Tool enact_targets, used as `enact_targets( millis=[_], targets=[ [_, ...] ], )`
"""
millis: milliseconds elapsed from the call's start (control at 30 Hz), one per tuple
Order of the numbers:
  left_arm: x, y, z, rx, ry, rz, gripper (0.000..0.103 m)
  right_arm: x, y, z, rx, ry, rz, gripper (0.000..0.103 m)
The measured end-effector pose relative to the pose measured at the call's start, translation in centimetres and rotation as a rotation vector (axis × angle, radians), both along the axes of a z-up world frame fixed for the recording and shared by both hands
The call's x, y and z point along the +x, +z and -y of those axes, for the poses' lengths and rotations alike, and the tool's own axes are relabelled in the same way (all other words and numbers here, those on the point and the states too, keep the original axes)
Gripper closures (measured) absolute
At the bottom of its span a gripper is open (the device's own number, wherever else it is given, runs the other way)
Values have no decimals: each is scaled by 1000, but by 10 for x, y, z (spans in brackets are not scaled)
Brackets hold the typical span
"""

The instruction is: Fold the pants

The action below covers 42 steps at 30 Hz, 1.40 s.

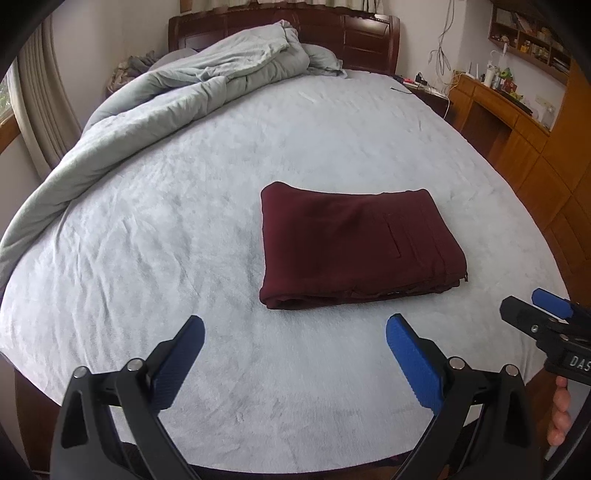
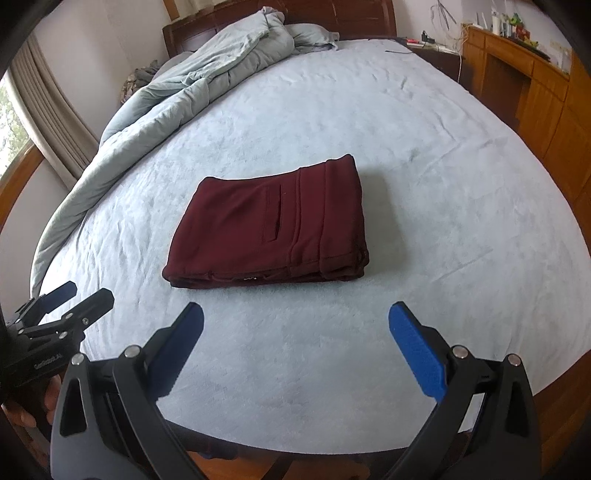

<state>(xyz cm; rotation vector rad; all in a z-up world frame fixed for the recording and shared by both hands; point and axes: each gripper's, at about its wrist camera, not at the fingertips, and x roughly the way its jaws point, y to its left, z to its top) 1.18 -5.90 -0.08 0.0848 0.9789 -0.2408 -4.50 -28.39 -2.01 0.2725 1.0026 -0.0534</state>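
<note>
The right gripper (image 1: 554,314) is cut off by the right edge of the left wrist view, so only part of its fingers shows there. The left gripper (image 2: 62,299) is likewise cropped at the left edge of the right wrist view. The small items on the wooden desk (image 1: 506,110) and wall shelf (image 1: 532,40) are too small to identify. The headboard (image 1: 332,33) is partly hidden behind the bunched duvet (image 1: 166,103).

Bed (image 1: 184,221) carries folded maroon pants (image 1: 354,240) and rumpled grey duvet (image 1: 166,96).
</note>
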Motion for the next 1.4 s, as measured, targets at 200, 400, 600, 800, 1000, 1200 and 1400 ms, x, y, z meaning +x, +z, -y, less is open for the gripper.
enact_targets(
  millis=[200, 400, 600, 800, 1000, 1200, 1400],
  targets=[
    [-2, 0, 3, 3, -4, -7, 4, 1, -3, -9, -4, 10, -15, 3],
    [-4, -1, 4, 5, -1, 8, 4, 4, -9, -9, -8, 13, -30, 3],
    [-5, -2, 7, 6, -2, 9, 4, 6, -14, -8, -5, 8, -42, 3],
    [-3, -5, 8, 3, -8, -1, 4, 7, -19, -7, 8, 3, -53, 3],
    [-3, -8, 10, -6, -18, -2, 4, 7, -21, -5, 16, -10, -63, 3],
    [0, -12, 11, 9, -9, -21, 4, 7, -20, -2, 15, -14, -53, 3],
    [1, -16, 10, 18, -5, -30, 4, 7, -17, 0, 13, -15, -36, 3]
  ],
)
